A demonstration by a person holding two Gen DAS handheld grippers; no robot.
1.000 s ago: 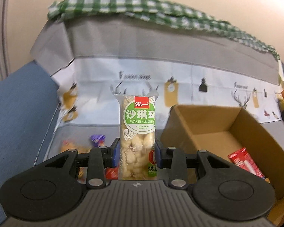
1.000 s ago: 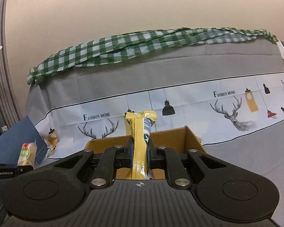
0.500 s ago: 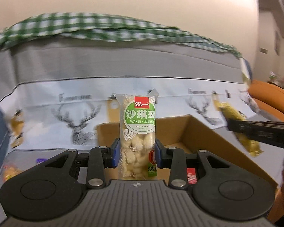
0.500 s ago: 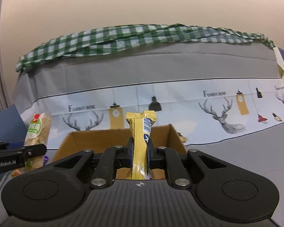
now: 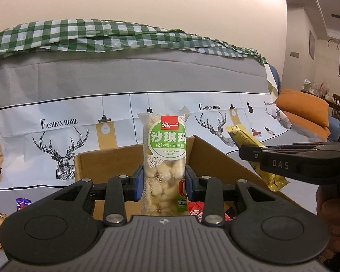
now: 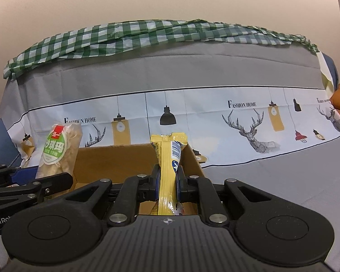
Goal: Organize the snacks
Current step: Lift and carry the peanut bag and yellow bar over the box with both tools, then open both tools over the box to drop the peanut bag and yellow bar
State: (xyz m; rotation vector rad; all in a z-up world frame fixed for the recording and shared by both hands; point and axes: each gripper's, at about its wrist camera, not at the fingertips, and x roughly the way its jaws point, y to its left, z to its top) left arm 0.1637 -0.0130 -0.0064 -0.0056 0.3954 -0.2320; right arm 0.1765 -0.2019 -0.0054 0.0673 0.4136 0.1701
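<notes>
Jaws of your left gripper (image 5: pixel 164 184) pinch the sachima pack (image 5: pixel 164 158) and your right gripper (image 6: pixel 167 181) pinches the yellow snack bar (image 6: pixel 168 170), both above the cardboard box (image 5: pixel 106 165); lower each inside before letting go.

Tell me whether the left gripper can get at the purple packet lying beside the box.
Probably not yet: the left gripper is shut on the green-label snack, so the purple packet lies open but ungraspable.
</notes>
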